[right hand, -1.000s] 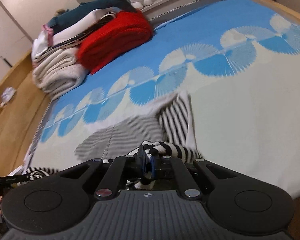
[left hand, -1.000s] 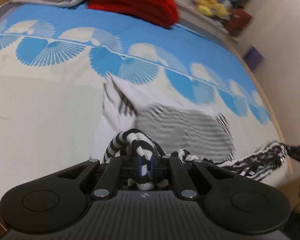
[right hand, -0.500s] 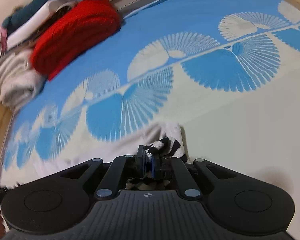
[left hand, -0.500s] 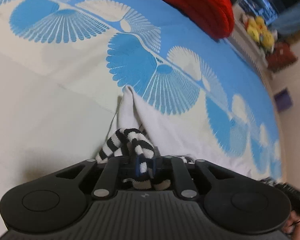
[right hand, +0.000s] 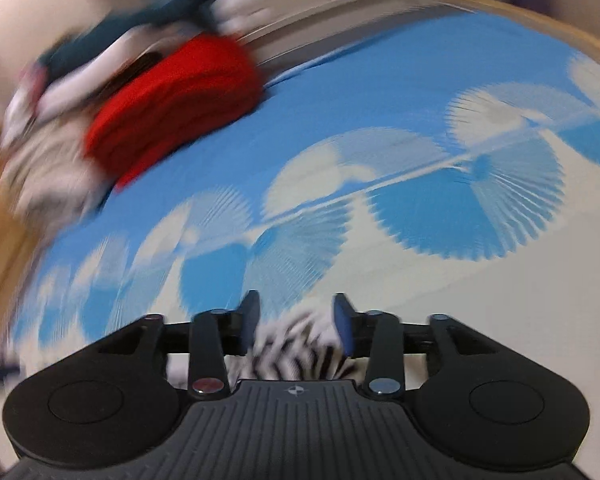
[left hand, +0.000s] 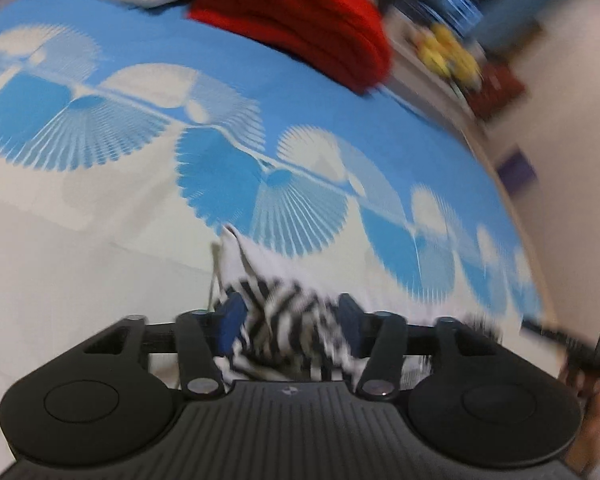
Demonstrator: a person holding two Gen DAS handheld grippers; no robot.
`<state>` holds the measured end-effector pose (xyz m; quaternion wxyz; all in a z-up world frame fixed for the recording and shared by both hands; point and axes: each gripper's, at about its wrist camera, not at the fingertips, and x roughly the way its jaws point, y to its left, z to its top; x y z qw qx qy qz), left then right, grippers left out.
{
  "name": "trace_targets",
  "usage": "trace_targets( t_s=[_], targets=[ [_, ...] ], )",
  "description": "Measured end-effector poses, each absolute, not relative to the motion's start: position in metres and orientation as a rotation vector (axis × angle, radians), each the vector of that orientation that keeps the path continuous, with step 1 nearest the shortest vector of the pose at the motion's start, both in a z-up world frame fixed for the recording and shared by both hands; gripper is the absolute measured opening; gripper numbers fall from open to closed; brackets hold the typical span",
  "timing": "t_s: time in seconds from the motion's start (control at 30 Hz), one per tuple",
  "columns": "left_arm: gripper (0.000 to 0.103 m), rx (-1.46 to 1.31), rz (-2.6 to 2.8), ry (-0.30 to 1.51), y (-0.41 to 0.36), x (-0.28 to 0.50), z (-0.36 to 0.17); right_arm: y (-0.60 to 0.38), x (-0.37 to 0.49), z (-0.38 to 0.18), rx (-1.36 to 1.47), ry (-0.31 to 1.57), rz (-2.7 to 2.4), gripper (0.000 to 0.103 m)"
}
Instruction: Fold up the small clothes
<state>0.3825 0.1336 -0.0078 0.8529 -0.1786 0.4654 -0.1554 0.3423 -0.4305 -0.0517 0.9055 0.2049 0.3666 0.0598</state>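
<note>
A black-and-white striped garment (left hand: pixel 284 320) lies bunched on the blue-and-white bedspread (left hand: pixel 100 240), its white inner side (left hand: pixel 236 252) poking forward. My left gripper (left hand: pixel 288 318) is opening; the striped cloth sits loose between its blue pads (left hand: pixel 230 320) without being pressed. In the right wrist view the same striped cloth (right hand: pixel 296 352) lies between the spread pads (right hand: pixel 342 328) of my right gripper (right hand: pixel 296 322), which is also opening. Both views are blurred. The other gripper shows as a dark shape (left hand: pixel 580 344) at the right edge of the left wrist view.
A folded red knit (left hand: pixel 300 24) and pale folded towels (right hand: pixel 48 176) are stacked at the far side of the bed. Yellow soft toys (left hand: pixel 448 56) sit on a ledge beyond. The bed's wooden edge (right hand: pixel 560 28) curves along the right.
Both grippers went from shut on the striped cloth to spread jaws, letting the fabric slump between them. Both moved forward and down over the bed, and the garment now lies folded over.
</note>
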Motion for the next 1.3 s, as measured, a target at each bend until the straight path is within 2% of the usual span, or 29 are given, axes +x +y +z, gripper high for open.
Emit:
trace_targets(
  t_s=[0.07, 0.13, 0.33, 0.43, 0.53, 0.6, 0.63, 0.7, 0.73, 0.77, 0.8, 0.83, 0.9, 1.0, 1.07, 1.17, 1.23, 1.27, 1.3],
  targets=[
    [0.076, -0.267, -0.368, 0.983, 0.122, 0.37, -0.011, -0.412, 0.332, -0.05, 0.272, 0.773, 0.188, 0.061],
    [0.076, -0.131, -0.373, 1.009, 0.107, 0.36, -0.019, -0.395, 0.322, -0.051, 0.13, 0.78, 0.231, 0.07],
    [0.076, 0.042, -0.306, 1.021, 0.08, 0.362, -0.038, -0.35, 0.308, -0.07, -0.235, 0.813, 0.264, 0.069],
    [0.075, 0.06, -0.281, 0.992, 0.069, 0.374, -0.043, -0.34, 0.313, -0.075, -0.319, 0.787, 0.234, 0.067],
    [0.066, 0.023, -0.276, 0.964, 0.061, 0.387, -0.043, -0.335, 0.325, -0.074, -0.323, 0.763, 0.221, 0.064],
    [0.053, 0.0, -0.272, 0.955, 0.057, 0.397, -0.043, -0.332, 0.334, -0.073, -0.29, 0.752, 0.232, 0.061],
    [0.049, -0.011, -0.268, 0.952, 0.056, 0.401, -0.044, -0.331, 0.339, -0.072, -0.265, 0.751, 0.242, 0.053],
    [0.03, -0.039, -0.267, 0.955, 0.053, 0.41, -0.045, -0.332, 0.351, -0.072, -0.203, 0.76, 0.254, 0.042],
    [0.025, -0.053, -0.265, 0.962, 0.053, 0.415, -0.047, -0.333, 0.358, -0.073, -0.181, 0.763, 0.247, 0.037],
    [0.014, -0.063, -0.261, 0.971, 0.053, 0.42, -0.049, -0.334, 0.364, -0.074, -0.163, 0.767, 0.24, 0.033],
    [0.004, -0.069, -0.251, 0.978, 0.053, 0.424, -0.051, -0.335, 0.369, -0.075, -0.143, 0.773, 0.241, 0.022],
    [0.003, -0.072, -0.232, 0.977, 0.055, 0.427, -0.052, -0.335, 0.374, -0.077, -0.121, 0.782, 0.248, 0.012],
    [0.003, -0.129, -0.156, 0.919, 0.067, 0.434, -0.045, -0.335, 0.384, -0.079, -0.096, 0.793, 0.245, 0.001],
    [0.003, -0.272, -0.066, 0.793, 0.089, 0.436, -0.03, -0.349, 0.39, -0.059, 0.032, 0.634, 0.128, 0.0],
    [0.003, -0.249, -0.04, 0.801, 0.085, 0.441, -0.032, -0.368, 0.388, -0.038, 0.192, 0.479, 0.035, 0.0],
    [0.004, -0.219, -0.035, 0.938, 0.074, 0.453, -0.052, -0.372, 0.404, -0.046, 0.25, 0.55, 0.025, 0.0],
    [0.015, -0.228, -0.046, 1.03, 0.074, 0.459, -0.064, -0.364, 0.416, -0.059, 0.233, 0.678, 0.065, 0.001],
    [0.027, -0.245, -0.045, 1.058, 0.077, 0.46, -0.067, -0.36, 0.42, -0.066, 0.236, 0.742, 0.097, 0.002],
    [0.034, -0.255, -0.041, 1.062, 0.082, 0.46, -0.067, -0.357, 0.422, -0.069, 0.229, 0.775, 0.102, 0.008]
  ],
)
